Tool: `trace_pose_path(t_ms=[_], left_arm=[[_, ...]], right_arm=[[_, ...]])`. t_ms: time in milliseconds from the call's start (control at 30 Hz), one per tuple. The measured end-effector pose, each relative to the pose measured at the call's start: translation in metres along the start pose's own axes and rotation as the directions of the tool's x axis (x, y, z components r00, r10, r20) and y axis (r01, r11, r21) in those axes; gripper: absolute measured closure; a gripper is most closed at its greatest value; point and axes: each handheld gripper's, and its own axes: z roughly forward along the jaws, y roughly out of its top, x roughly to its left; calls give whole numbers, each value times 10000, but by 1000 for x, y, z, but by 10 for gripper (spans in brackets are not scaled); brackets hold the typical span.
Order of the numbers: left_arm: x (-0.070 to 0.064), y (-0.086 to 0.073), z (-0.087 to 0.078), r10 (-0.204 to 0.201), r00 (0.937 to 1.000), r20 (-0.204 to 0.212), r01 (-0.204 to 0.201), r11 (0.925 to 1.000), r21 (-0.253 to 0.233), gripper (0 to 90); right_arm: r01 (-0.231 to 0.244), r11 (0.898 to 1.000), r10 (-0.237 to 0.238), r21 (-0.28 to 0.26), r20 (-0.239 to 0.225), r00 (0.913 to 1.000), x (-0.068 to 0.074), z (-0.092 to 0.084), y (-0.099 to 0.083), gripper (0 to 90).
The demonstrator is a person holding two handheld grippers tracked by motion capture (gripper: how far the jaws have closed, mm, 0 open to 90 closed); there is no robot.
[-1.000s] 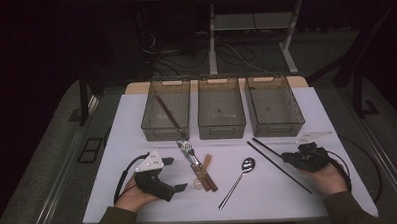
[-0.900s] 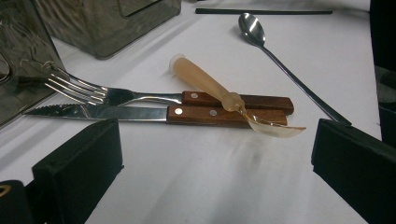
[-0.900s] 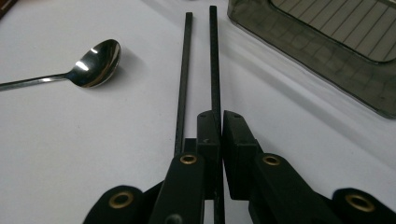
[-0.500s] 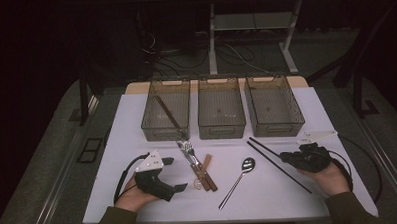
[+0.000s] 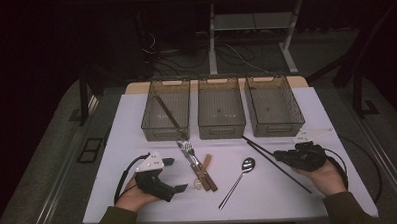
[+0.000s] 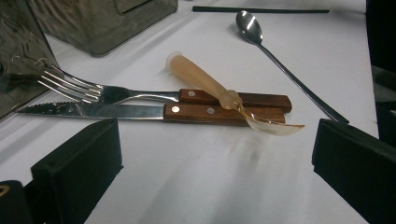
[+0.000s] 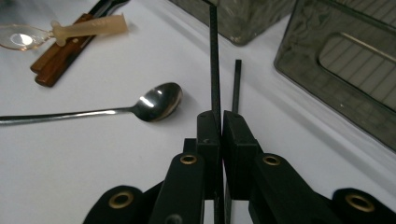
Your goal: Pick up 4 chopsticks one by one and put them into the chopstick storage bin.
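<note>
My right gripper (image 5: pixel 279 155) (image 7: pixel 221 116) rests on the white table at the right, shut on a black chopstick (image 7: pixel 215 65) that runs away between its jaws. A second black chopstick (image 7: pixel 236 86) lies just beside it. Both chopsticks (image 5: pixel 260 150) slant from the bins towards the near right. My left gripper (image 5: pixel 176 175) (image 6: pixel 215 154) lies at the near left, open, with nothing between its jaws. Just beyond it lie a fork (image 6: pixel 74 88) and a knife (image 6: pixel 93 111) with wooden handles (image 5: pixel 204 172), and a translucent plastic spoon (image 6: pixel 210 86) across them.
A long metal spoon (image 5: pixel 241 175) (image 7: pixel 159 100) lies between the two grippers. Three clear bins stand in a row at the back: left (image 5: pixel 152 124), middle (image 5: pixel 222 128), right (image 5: pixel 274 127). One chopstick (image 5: pixel 169 115) lies in the left bin. The table's front edge (image 5: pixel 270 209) is close to both hands.
</note>
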Motion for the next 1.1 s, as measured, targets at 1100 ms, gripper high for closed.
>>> trace_pose_path(t_ms=[1100], left_arm=[[-1,0,1,-140,9999,-26,140,9998,-112,0]], right_arm=[[111,9950,-152,-991,-412,9990,14,11,37,853]])
